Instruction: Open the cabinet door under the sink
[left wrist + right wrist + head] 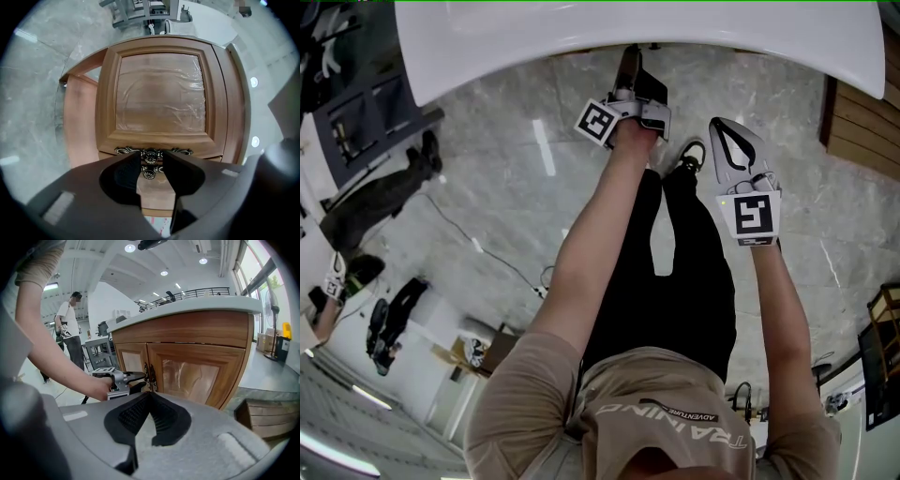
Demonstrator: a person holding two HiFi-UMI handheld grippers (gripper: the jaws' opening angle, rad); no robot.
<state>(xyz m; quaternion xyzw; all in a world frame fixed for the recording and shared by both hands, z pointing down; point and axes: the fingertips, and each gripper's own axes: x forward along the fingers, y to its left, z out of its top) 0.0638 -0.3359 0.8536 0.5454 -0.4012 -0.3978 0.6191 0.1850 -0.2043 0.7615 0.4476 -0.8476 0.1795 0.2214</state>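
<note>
The cabinet door (159, 89) is brown wood, its handle (150, 156) dark with curly patterns, the floor (506, 187) grey and streaky, the sink (581, 28) white.

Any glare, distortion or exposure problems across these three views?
Head view: strong fisheye bows the counter, and light streaks glare on the floor. Left gripper view: black vignette all round, film on the door glints, left gripper underexposed. Right gripper view: ceiling lights blown out, cabinet bowed but sharp.

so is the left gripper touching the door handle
Cannot tell. In the left gripper view the door handle sits between the open jaws of the left gripper, but their tips overlap its edges, showing neither contact nor gap plainly.
</note>
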